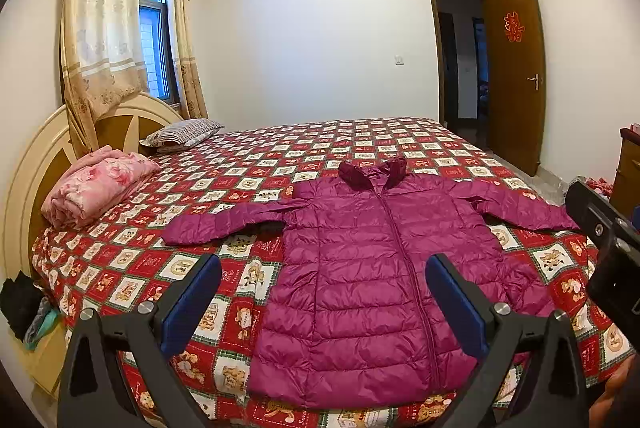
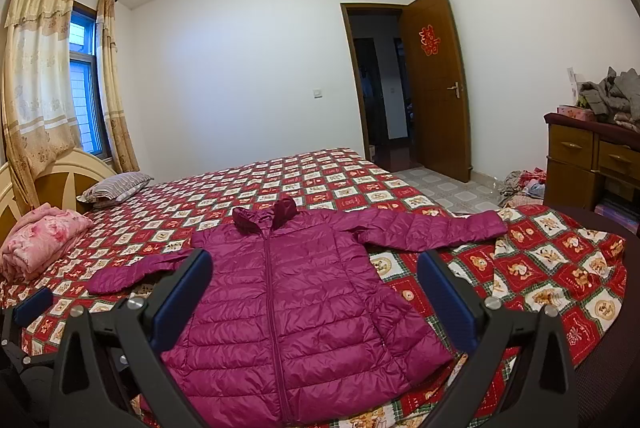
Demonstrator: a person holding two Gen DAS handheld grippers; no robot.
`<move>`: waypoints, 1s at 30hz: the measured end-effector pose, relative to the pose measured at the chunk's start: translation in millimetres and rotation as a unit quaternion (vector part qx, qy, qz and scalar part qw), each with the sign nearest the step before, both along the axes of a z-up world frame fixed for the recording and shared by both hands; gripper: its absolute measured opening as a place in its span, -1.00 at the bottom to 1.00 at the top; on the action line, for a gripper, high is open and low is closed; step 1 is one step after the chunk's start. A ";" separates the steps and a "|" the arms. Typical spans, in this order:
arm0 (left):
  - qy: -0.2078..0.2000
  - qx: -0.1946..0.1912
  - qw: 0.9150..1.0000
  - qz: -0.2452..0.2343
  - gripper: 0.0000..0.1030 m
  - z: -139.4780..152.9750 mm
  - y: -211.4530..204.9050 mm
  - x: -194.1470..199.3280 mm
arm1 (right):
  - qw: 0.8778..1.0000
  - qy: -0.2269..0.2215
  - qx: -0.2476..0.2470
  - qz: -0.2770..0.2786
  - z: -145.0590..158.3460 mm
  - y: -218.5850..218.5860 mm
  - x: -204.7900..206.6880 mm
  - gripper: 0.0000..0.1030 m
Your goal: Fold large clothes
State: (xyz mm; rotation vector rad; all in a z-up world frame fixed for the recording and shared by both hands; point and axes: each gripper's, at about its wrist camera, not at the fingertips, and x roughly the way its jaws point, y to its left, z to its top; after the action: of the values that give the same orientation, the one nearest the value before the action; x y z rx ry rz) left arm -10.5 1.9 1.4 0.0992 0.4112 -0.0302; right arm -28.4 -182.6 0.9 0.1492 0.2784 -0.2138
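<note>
A magenta quilted down jacket [image 1: 360, 268] lies flat on the bed, front up, zipped, sleeves spread to both sides and hood at the far end. It also shows in the right wrist view [image 2: 288, 304]. My left gripper [image 1: 324, 300] is open and empty, held above the jacket's hem, toward its left half. My right gripper [image 2: 314, 292] is open and empty, held above the hem, toward its right half. The right gripper's body shows at the right edge of the left wrist view [image 1: 608, 248].
The bed [image 1: 120, 268] has a red checked cartoon cover. A folded pink quilt [image 1: 96, 188] and a striped pillow [image 1: 180, 134] lie near the headboard. A wooden dresser [image 2: 592, 156] with piled clothes stands at the right, with clothes on the floor. The door [image 2: 436, 88] is open.
</note>
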 end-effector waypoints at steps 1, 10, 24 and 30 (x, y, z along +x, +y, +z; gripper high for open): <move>0.000 -0.001 1.000 0.000 0.98 0.1 0.2 -0.4 | 1.000 0.000 0.000 0.000 -0.1 0.1 -0.1 1.00; -0.007 -0.011 1.000 0.001 0.98 2.2 1.9 -2.1 | 1.000 -0.001 0.001 0.000 -0.6 -4.1 -1.4 1.00; -0.015 -0.014 1.000 -0.001 0.98 3.0 1.2 -4.6 | 1.000 -0.003 0.002 -0.001 1.8 -3.2 -1.8 1.00; -0.016 -0.015 1.000 -0.002 0.98 3.5 0.4 -4.8 | 1.000 -0.004 0.003 -0.002 1.5 -2.9 -2.4 1.00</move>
State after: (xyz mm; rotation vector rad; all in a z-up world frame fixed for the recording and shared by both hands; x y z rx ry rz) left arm -15.3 2.3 5.0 0.0708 0.3792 -0.0383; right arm -30.7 -185.5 2.4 0.1559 0.2706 -0.2161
